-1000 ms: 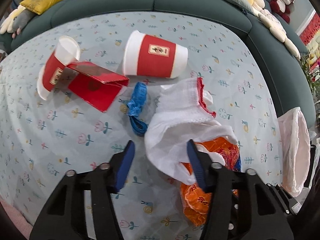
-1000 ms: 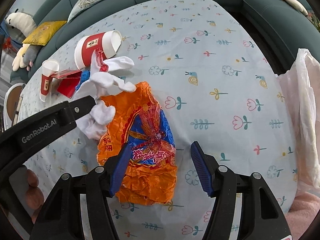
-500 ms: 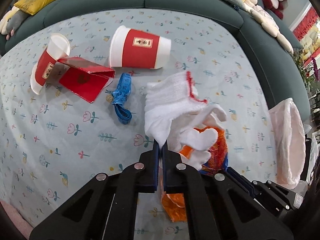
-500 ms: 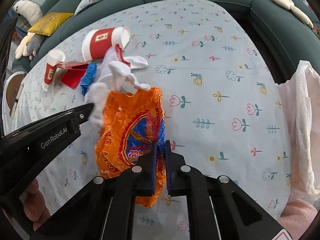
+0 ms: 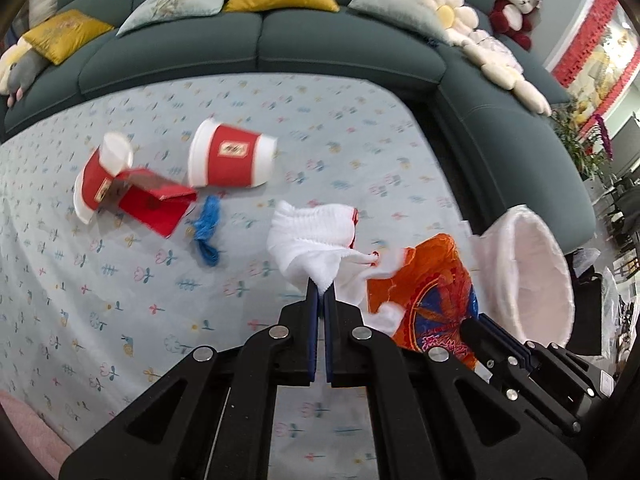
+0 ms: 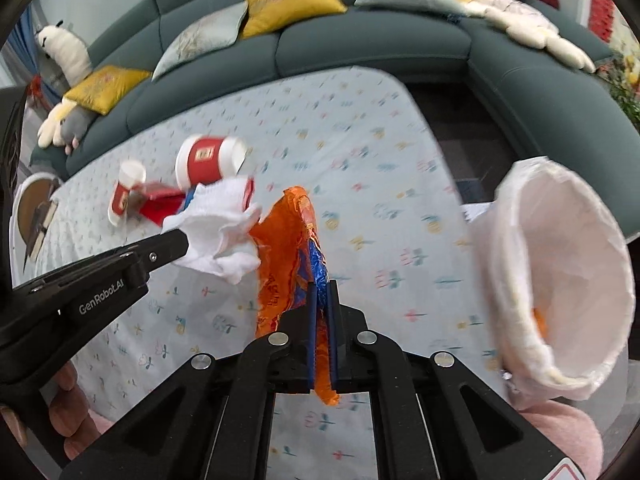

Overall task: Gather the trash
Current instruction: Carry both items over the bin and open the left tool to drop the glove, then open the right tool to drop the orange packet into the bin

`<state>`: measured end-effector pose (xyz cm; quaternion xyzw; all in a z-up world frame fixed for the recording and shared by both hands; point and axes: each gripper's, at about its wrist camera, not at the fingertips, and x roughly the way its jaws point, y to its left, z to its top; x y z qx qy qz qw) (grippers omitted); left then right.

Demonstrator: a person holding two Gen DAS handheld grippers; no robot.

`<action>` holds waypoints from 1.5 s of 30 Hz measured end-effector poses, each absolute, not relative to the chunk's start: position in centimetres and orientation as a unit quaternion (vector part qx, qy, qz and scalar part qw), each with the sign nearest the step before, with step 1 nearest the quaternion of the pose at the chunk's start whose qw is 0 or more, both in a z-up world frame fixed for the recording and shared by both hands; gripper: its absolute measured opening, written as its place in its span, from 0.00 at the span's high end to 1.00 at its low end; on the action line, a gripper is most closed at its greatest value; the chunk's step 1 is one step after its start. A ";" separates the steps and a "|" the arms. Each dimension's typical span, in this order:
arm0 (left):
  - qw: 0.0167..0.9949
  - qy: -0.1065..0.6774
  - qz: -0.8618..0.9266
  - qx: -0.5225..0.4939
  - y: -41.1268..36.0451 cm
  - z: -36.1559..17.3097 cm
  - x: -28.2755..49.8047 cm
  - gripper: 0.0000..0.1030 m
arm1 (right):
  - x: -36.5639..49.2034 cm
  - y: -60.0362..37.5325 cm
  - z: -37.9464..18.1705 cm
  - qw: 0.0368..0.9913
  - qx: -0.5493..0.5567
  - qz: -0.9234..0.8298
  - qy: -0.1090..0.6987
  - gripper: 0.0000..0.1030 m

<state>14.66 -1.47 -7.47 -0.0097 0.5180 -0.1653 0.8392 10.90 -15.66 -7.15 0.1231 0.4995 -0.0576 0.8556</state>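
The left gripper is clamped on a white cotton glove with a red cuff; the glove hangs from the blue pads, lifted clear of the flower-print tablecloth. Just beside it, the right gripper is pinched tight on a crumpled orange snack wrapper with a blue and red print — the foil stands up between the jaws and a tail of it hangs out below. Glove and wrapper brush each other in the air, above the table's right half.

At the table's right edge stands a bin lined with a thin white bag, its mouth tilted toward the grippers; something orange shows low inside it.

Toward the far left of the table lie the other pieces of trash: a large red and white paper cup on its side, a smaller red cup also tipped over, a flat red packet touching the small cup, and a bunch of blue ribbon just beside the packet. A dark green sofa with yellow and grey cushions curves round the far edges of the table.
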 end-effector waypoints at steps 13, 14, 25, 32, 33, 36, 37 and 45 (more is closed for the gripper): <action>0.847 0.478 -0.231 0.033 -10.5 -2.7 11.2 0.98 | 6.2 -23.8 -2.7 0.875 0.158 -0.119 0.441 0.95; 0.846 0.476 -0.238 0.038 -11.5 -2.5 10.9 0.98 | 5.9 -24.4 -2.5 0.876 0.160 -0.124 0.438 0.95; 0.830 0.459 -0.304 0.083 -20.5 -0.9 7.7 0.98 | 1.2 -32.4 -1.8 0.868 0.202 -0.195 0.410 0.95; 0.814 0.470 -0.329 0.092 -24.1 -1.7 6.7 0.98 | -0.8 -36.3 -2.2 0.859 0.219 -0.229 0.403 0.95; 0.811 0.472 -0.333 0.091 -24.5 -1.9 6.7 0.98 | -1.0 -36.6 -2.3 0.858 0.221 -0.232 0.403 0.95; 0.806 0.474 -0.341 0.090 -25.5 -2.2 6.5 0.97 | -1.5 -37.5 -2.6 0.855 0.226 -0.238 0.402 0.95; 0.806 0.476 -0.340 0.090 -25.8 -2.2 6.5 0.95 | -1.5 -37.7 -2.8 0.854 0.228 -0.239 0.402 0.95; 0.813 0.470 -0.330 0.094 -26.0 -2.3 6.1 0.69 | -1.7 -38.1 -3.4 0.853 0.230 -0.234 0.406 0.95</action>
